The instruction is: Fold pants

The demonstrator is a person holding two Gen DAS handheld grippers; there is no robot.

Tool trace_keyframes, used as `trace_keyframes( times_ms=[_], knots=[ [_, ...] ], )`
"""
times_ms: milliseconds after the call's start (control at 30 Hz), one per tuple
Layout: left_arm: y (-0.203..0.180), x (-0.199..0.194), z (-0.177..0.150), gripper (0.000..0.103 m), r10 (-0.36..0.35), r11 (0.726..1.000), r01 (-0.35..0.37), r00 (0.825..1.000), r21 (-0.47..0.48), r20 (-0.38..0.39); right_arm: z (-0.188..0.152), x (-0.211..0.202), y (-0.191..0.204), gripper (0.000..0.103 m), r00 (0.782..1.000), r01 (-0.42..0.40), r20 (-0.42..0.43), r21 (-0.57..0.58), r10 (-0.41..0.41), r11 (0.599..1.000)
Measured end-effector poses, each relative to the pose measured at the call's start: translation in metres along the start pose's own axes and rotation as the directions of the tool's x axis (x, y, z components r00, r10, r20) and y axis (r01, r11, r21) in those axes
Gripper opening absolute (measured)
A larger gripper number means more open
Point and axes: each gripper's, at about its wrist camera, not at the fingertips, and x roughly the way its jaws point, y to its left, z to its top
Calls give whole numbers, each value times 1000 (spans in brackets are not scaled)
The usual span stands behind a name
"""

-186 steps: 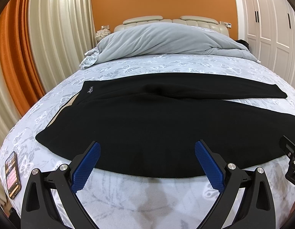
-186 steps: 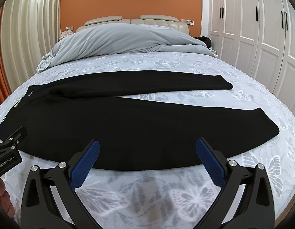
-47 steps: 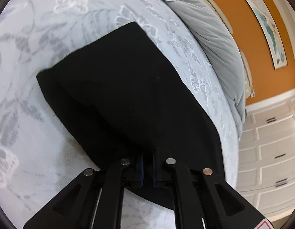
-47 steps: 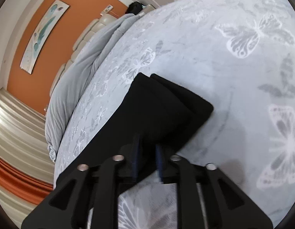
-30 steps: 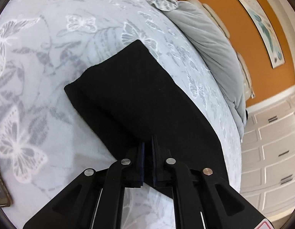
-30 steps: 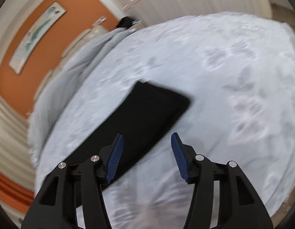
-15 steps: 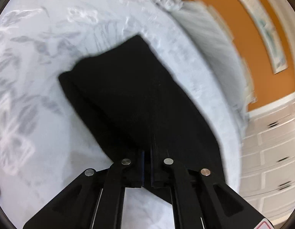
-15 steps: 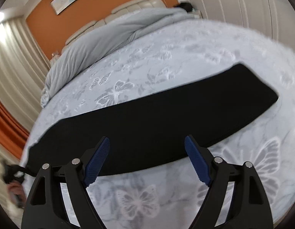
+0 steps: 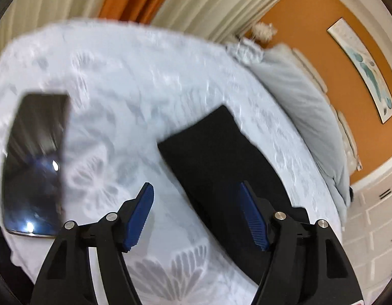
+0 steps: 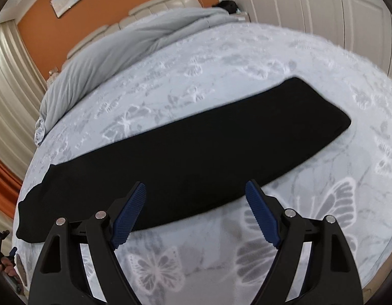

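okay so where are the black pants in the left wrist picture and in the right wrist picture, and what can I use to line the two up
Left wrist view: the black pants run from centre toward lower right, partly behind the right finger of the left tongs, whose jaws are opening with nothing between them.
Right wrist view: the black pants stretch across the middle as one long band, from lower left to upper right.
Shared landmark: the grey duvet against the orange wall.
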Motion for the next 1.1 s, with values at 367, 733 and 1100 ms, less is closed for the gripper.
trace_keyframes(
  times_ms=[367, 733, 1100],
  knots=[
    [-107, 34, -64, 69, 9, 906, 18, 998, 423, -60, -20, 29, 29, 55, 944, -266, -198, 18, 264, 964],
    [-147, 67, -133, 75, 62, 787, 59, 983, 614, -173, -22, 37, 40, 4, 947, -259, -191, 11, 257, 966],
    [-166, 62, -85, 83, 13, 812, 35, 997, 582, -78, -13, -8, 86, 7, 962, -271, -20, -188, 272, 944]
  ],
)
